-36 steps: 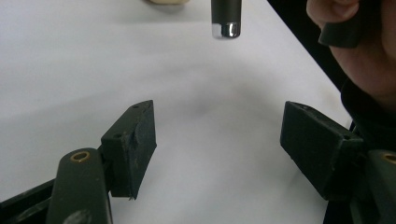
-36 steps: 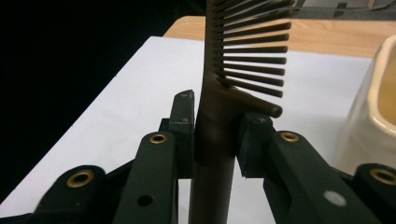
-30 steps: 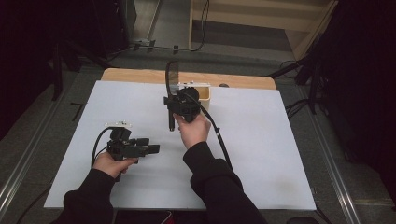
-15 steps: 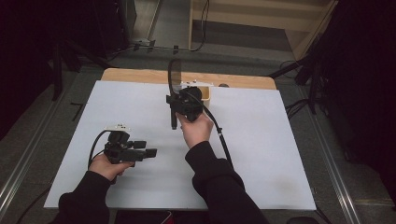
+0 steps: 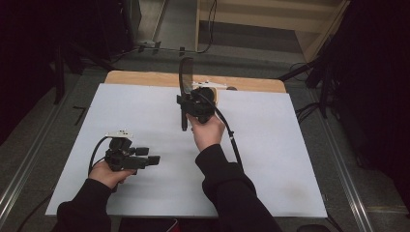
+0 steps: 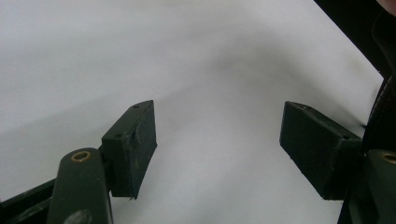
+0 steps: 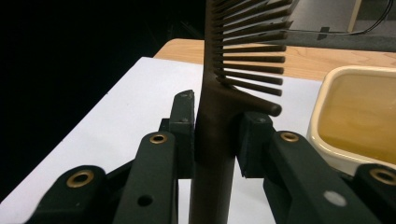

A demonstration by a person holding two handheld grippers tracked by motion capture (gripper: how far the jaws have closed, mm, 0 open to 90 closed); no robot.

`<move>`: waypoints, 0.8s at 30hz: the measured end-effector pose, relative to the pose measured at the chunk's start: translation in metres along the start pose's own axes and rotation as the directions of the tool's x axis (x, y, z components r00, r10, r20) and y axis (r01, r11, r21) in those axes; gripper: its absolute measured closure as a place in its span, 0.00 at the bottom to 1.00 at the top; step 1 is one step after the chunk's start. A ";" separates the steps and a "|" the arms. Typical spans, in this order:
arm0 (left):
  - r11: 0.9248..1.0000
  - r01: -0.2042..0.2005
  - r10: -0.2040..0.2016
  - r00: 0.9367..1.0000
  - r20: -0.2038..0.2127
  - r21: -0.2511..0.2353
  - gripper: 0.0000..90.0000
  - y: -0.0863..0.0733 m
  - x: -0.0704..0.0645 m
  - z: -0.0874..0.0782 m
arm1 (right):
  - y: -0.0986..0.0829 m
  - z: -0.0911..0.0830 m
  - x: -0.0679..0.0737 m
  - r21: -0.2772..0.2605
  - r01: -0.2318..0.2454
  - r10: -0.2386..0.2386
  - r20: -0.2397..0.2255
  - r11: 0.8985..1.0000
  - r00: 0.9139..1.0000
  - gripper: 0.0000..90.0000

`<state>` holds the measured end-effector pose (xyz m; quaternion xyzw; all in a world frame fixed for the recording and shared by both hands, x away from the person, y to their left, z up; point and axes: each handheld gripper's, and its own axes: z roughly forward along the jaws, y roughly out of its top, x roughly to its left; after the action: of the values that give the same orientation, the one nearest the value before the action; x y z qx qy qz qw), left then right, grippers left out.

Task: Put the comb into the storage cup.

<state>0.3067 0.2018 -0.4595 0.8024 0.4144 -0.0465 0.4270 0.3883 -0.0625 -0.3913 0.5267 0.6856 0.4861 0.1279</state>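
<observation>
Jaws of the right gripper [image 7: 215, 140] clamp the handle of a dark brown plastic comb [image 7: 219, 107], which stands upright at the centre of the right gripper view, teeth pointing toward the right of the frame. A cream, rounded-corner tray [image 7: 322, 112] sits at the right edge. In the high view, the comb [image 5: 184, 77] rises at upper centre, above the white table sheet [image 5: 290, 159]. The left gripper [image 6: 217, 144] hangs wide apart, empty, at lower left of the high view [image 5: 153, 159].

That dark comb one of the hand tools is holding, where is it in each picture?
High view: the comb stands upright at top centre, held by the right gripper.
Right gripper view: centre, clamped between the jaws.
Left gripper view: white table sheet between open jaws.
Shared landmark: that white sheet.
</observation>
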 end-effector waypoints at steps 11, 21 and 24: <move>1.000 0.009 -0.009 1.000 -0.011 -0.008 0.32 -0.002 0.004 -0.004 | 0.010 -0.006 -0.009 -0.022 -0.009 0.009 0.009 1.000 1.000 0.78; 1.000 0.014 -0.014 1.000 -0.013 -0.010 0.32 -0.005 0.005 -0.007 | 0.024 -0.016 -0.019 -0.058 0.001 0.002 0.043 0.998 0.999 0.78; 1.000 0.016 -0.016 1.000 -0.014 -0.009 0.32 -0.006 0.005 -0.007 | 0.029 -0.019 -0.022 -0.063 0.004 -0.001 0.052 0.998 0.999 0.78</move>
<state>0.3040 0.2122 -0.4609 0.7975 0.4240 -0.0425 0.4272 0.4019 -0.0925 -0.3661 0.5339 0.6670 0.4935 0.1629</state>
